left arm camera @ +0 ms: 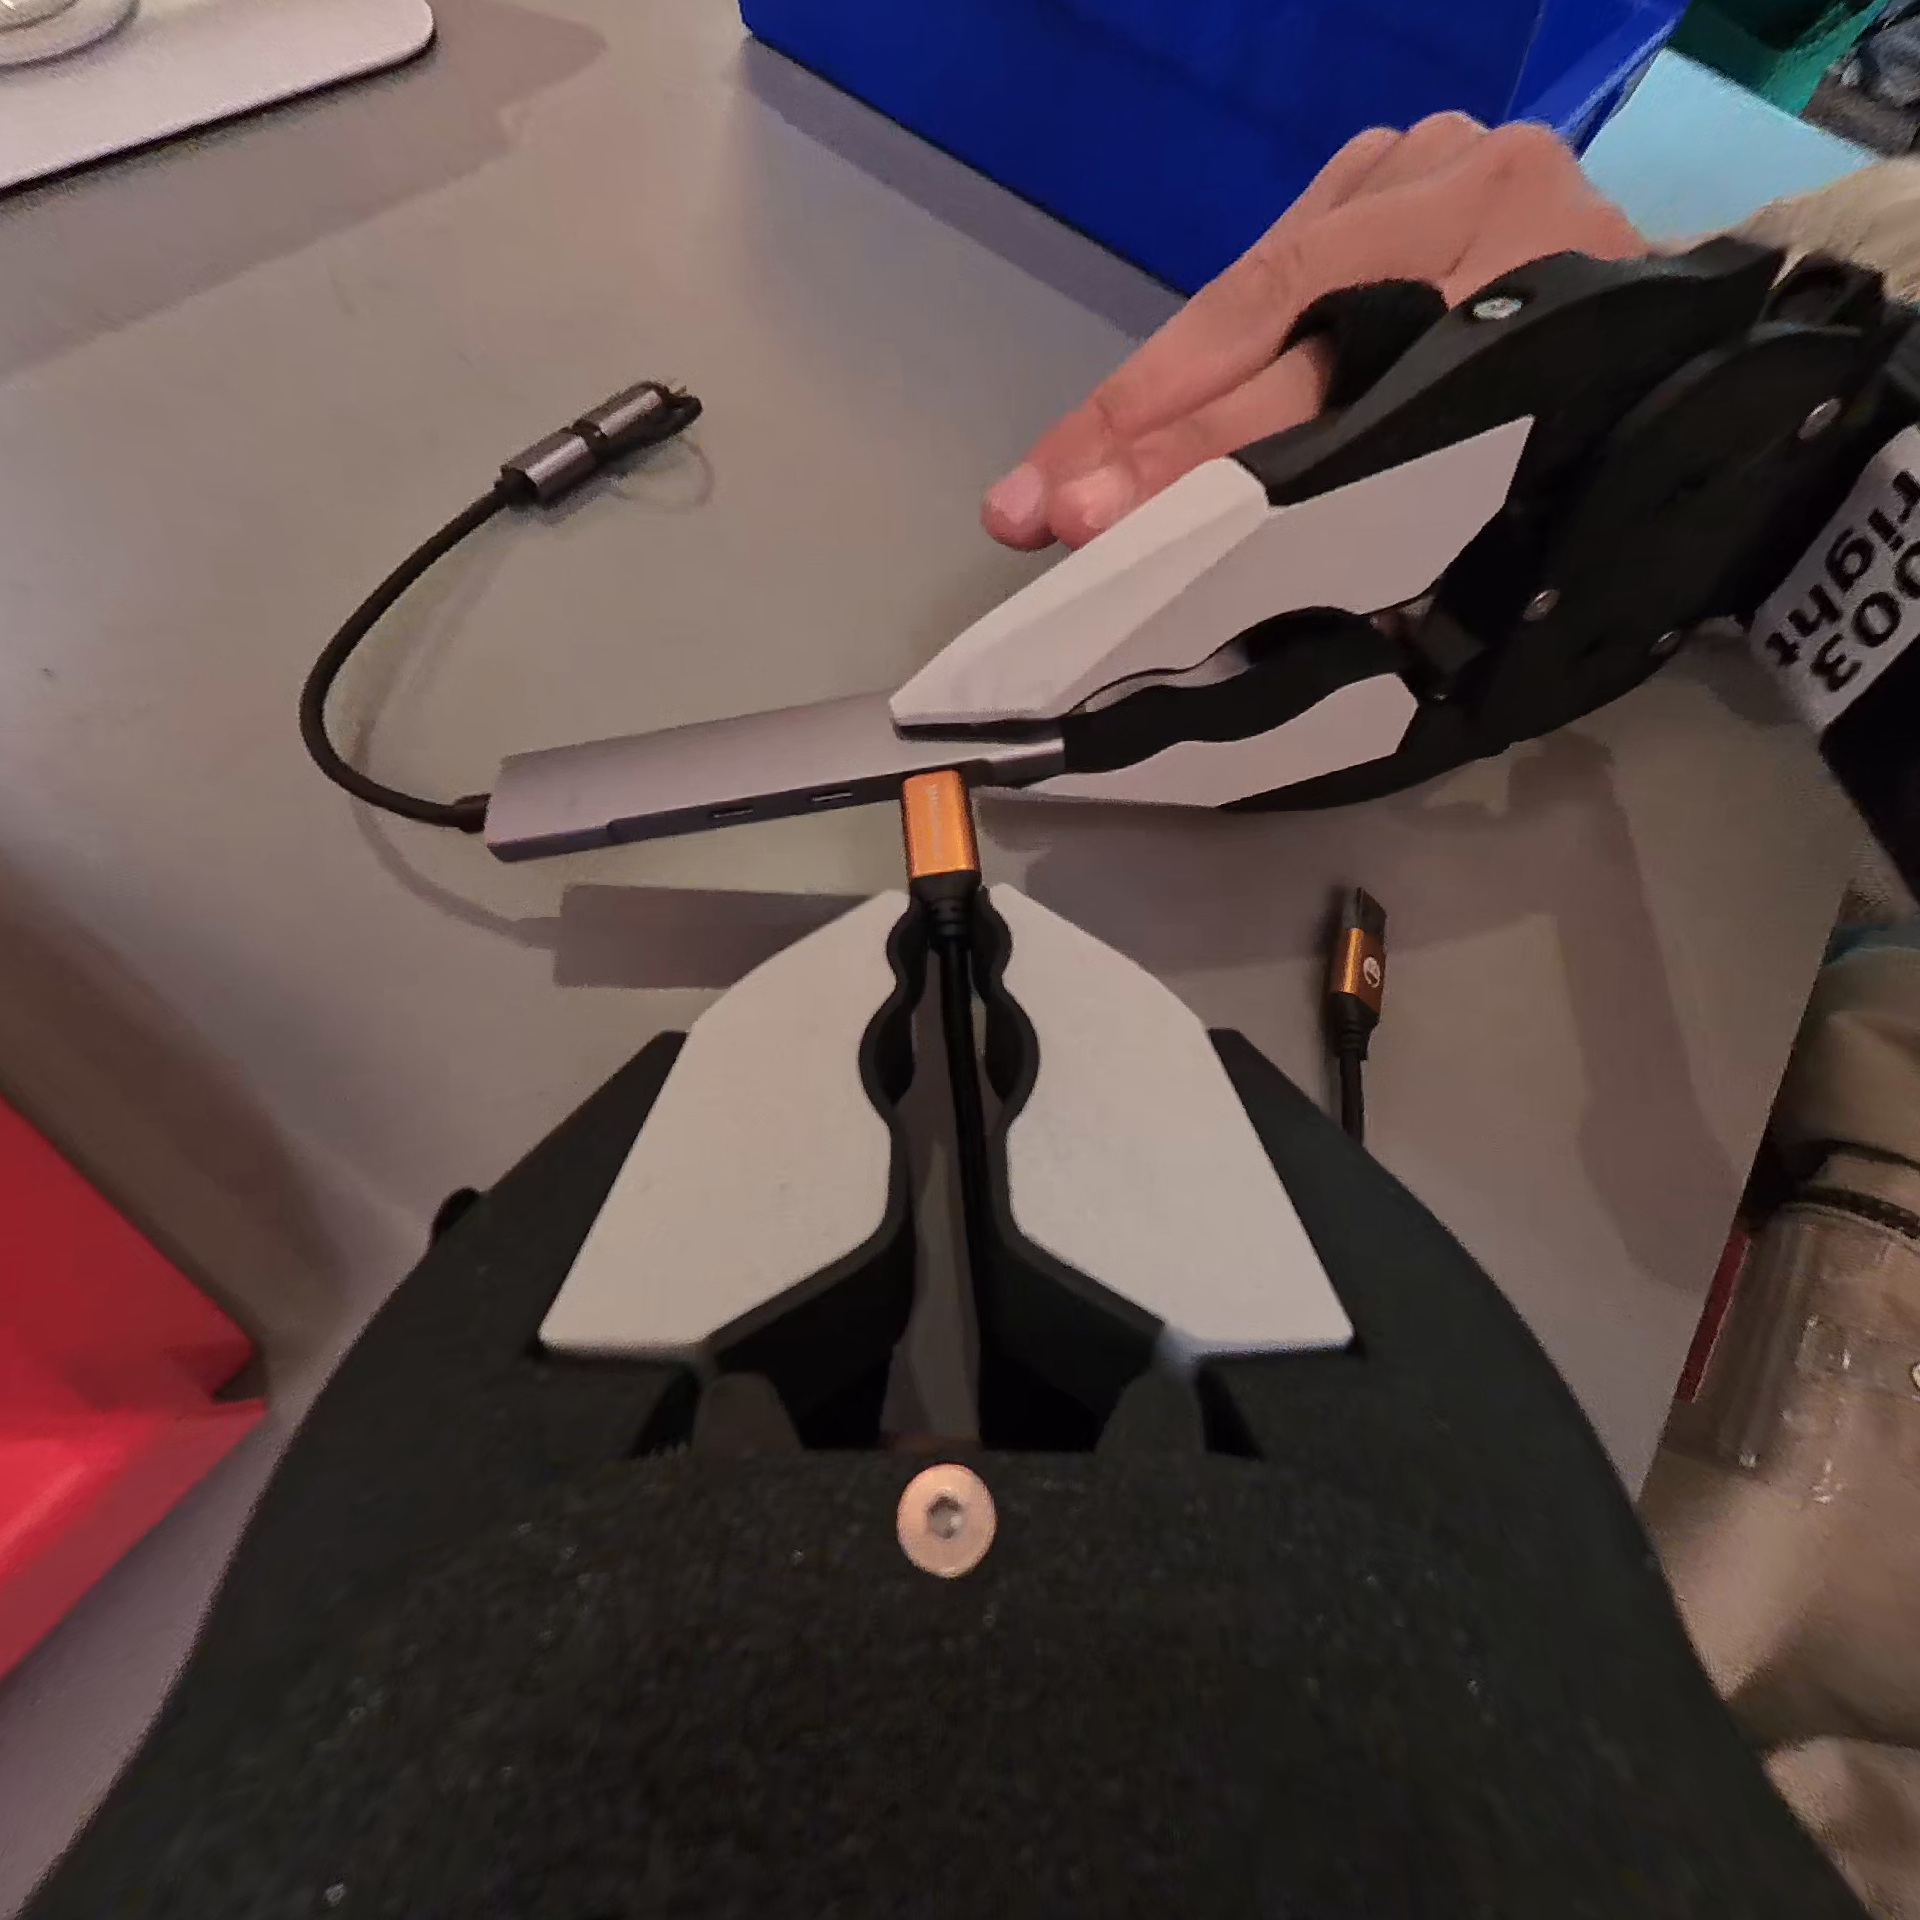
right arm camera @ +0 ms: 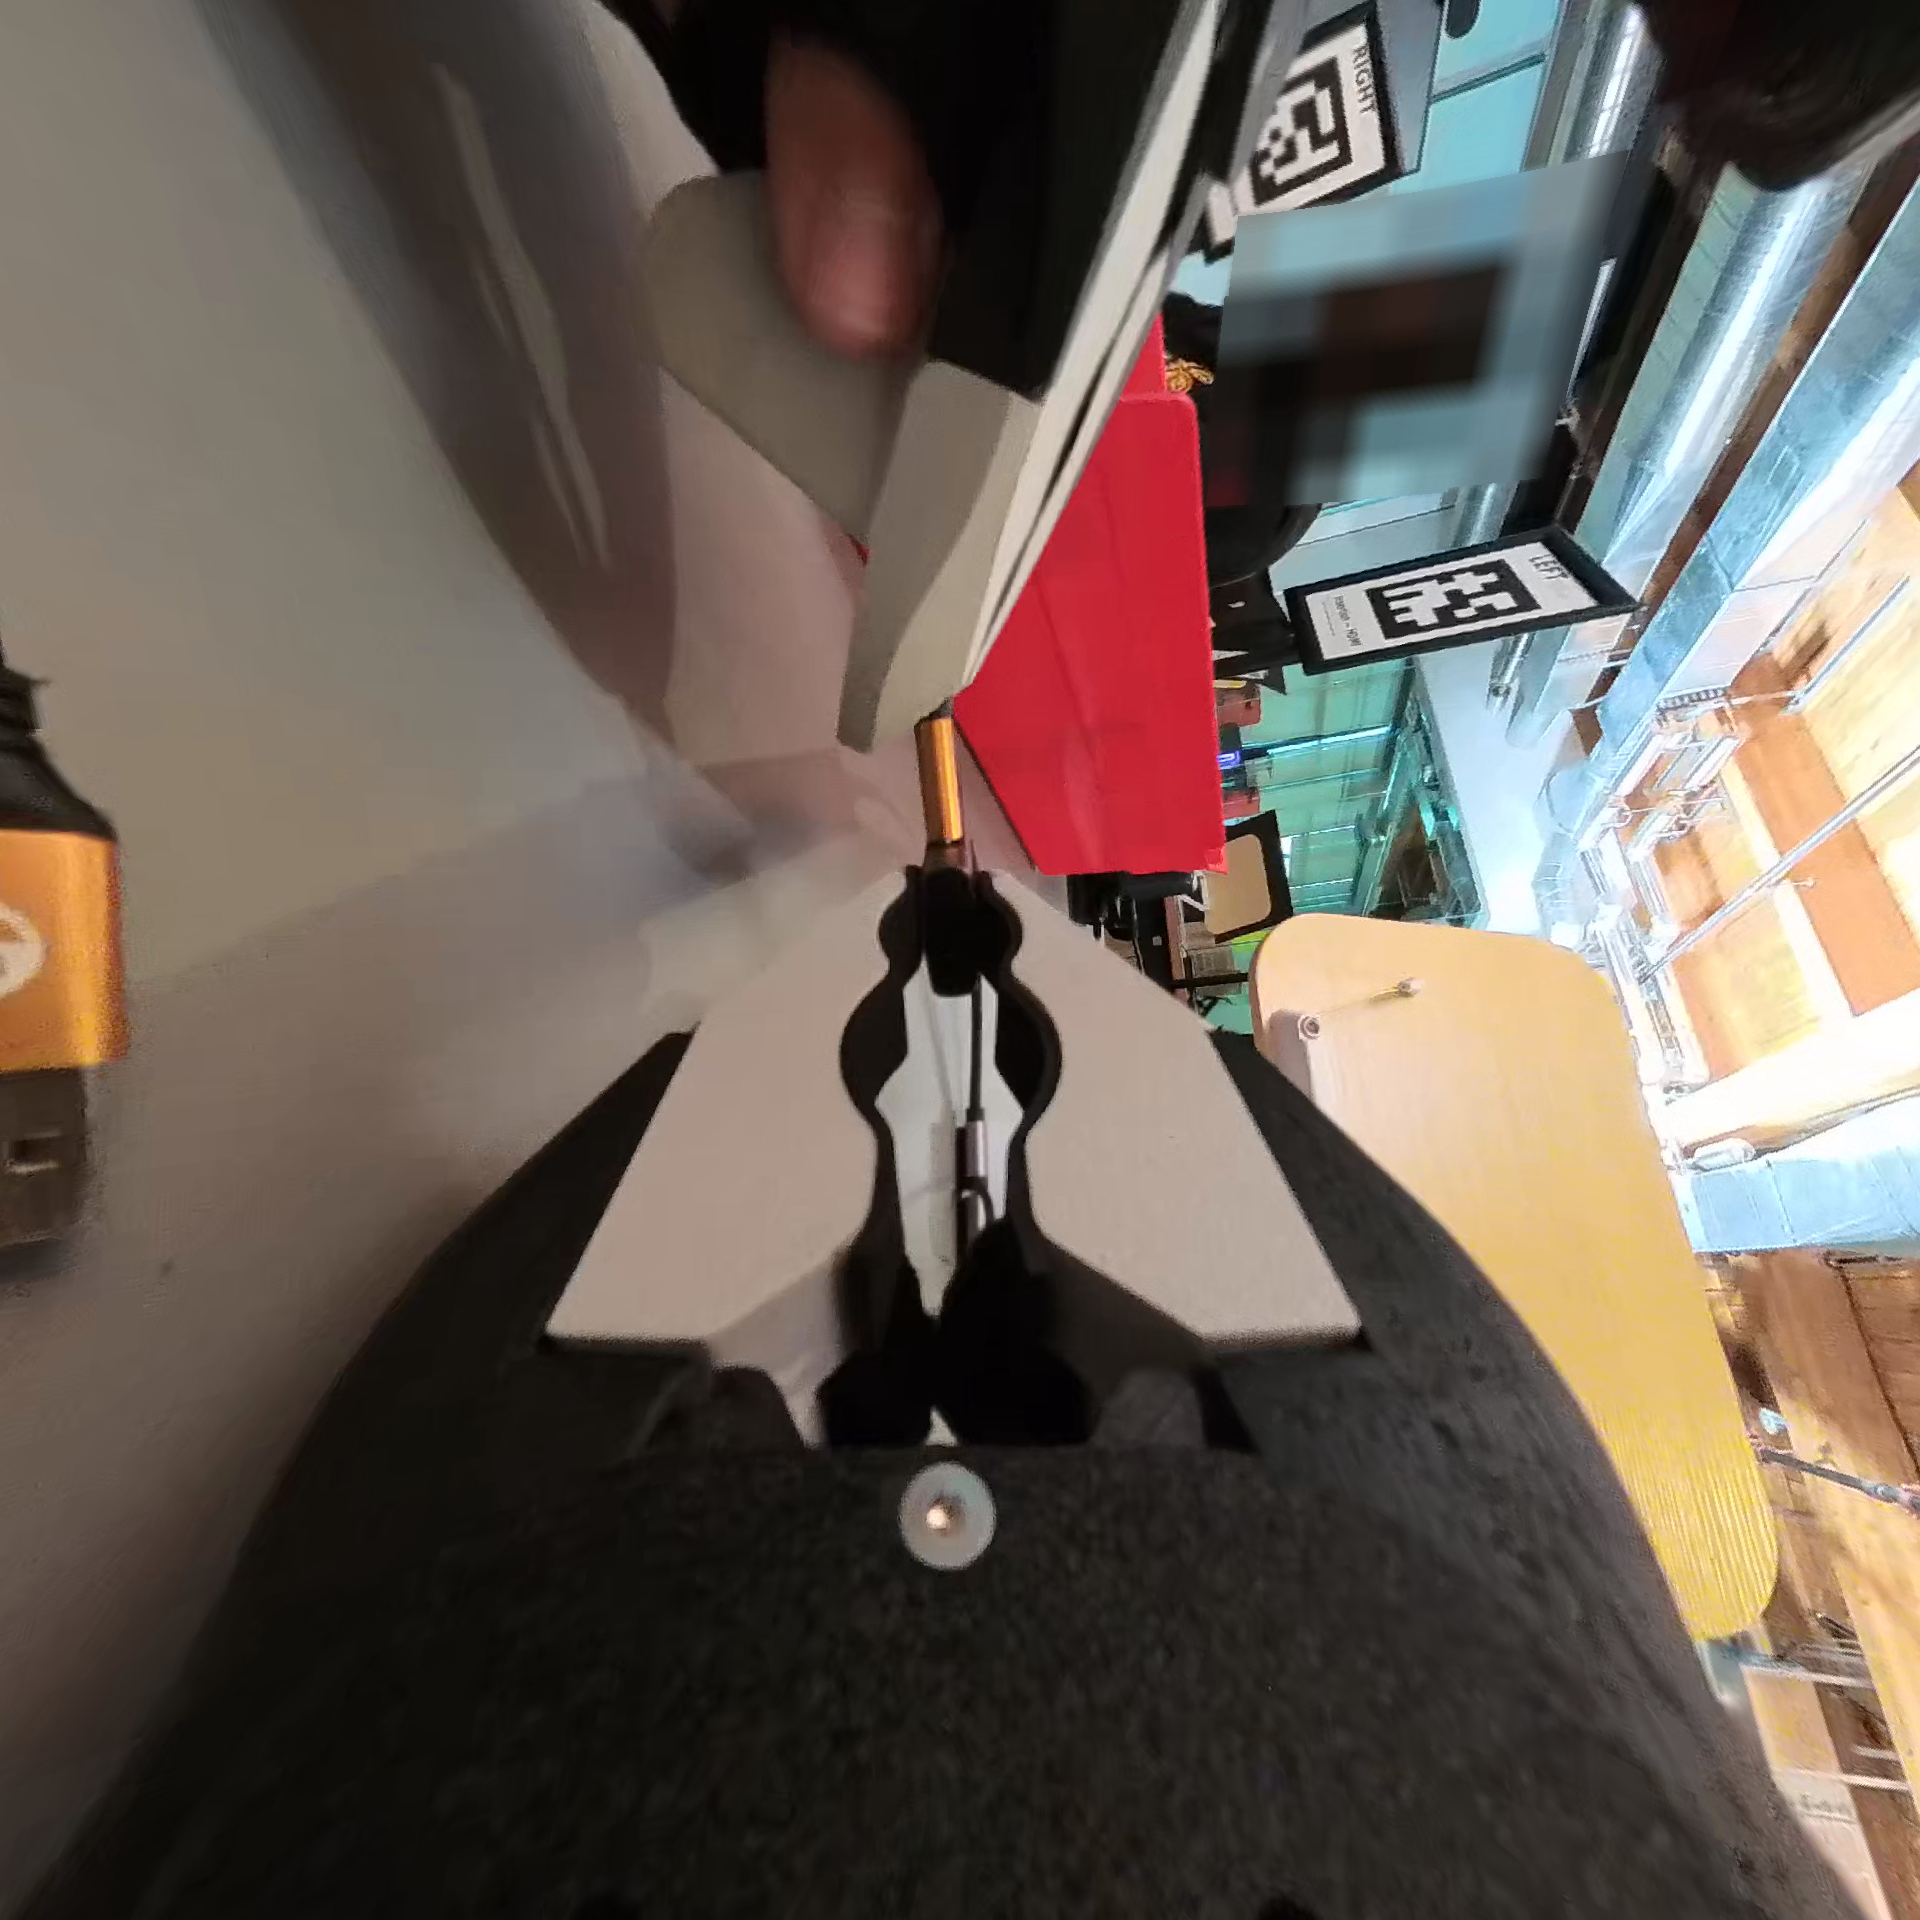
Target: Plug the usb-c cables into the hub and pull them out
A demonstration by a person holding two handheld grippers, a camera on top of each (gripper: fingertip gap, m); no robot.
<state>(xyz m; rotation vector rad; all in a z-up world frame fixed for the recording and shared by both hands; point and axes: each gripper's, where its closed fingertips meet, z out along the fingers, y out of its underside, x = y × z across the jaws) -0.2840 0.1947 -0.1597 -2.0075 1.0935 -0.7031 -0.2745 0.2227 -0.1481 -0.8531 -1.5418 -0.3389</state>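
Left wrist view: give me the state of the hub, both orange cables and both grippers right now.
Hub: lifted off table, one end clamped.
Plugged cable: orange connector seated in hub's side port.
Spare cable: lying on table, unplugged.
Left gripper: shut on plugged cable behind connector.
Right gripper: shut on hub.

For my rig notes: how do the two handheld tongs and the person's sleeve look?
Both tongs, left and right, have light grey wedge-shaped fingers with wavy black inner pads on a matte black body with a silver screw. The right one carries a white printed band. The sleeve is cream and fuzzy.
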